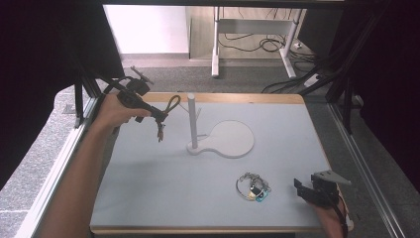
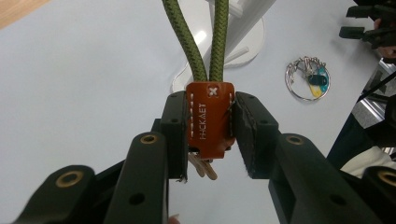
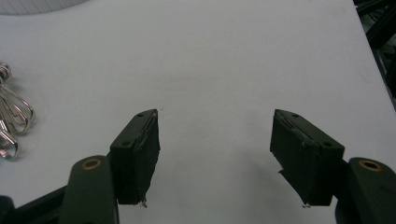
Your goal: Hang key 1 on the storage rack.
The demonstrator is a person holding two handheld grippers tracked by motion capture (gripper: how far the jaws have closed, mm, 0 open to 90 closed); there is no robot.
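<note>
Risk: left gripper (image 2: 210,126) clamps orange tag (image 2: 210,119) of green cord loop (image 1: 171,105) near stand post (image 1: 192,119); loop may miss, knock stand. Right gripper (image 3: 215,140) spread, empty, beside key ring (image 1: 252,187).

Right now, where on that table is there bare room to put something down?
The near-left stretch of the table is bare, and so is the far-right corner beyond the white stand. It is tighter near-right, where the key ring lies beside the right claw.

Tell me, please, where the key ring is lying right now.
In the high view the key ring lies flat on the table, near its front edge and right of centre, between the white stand and the right gripper.
</note>
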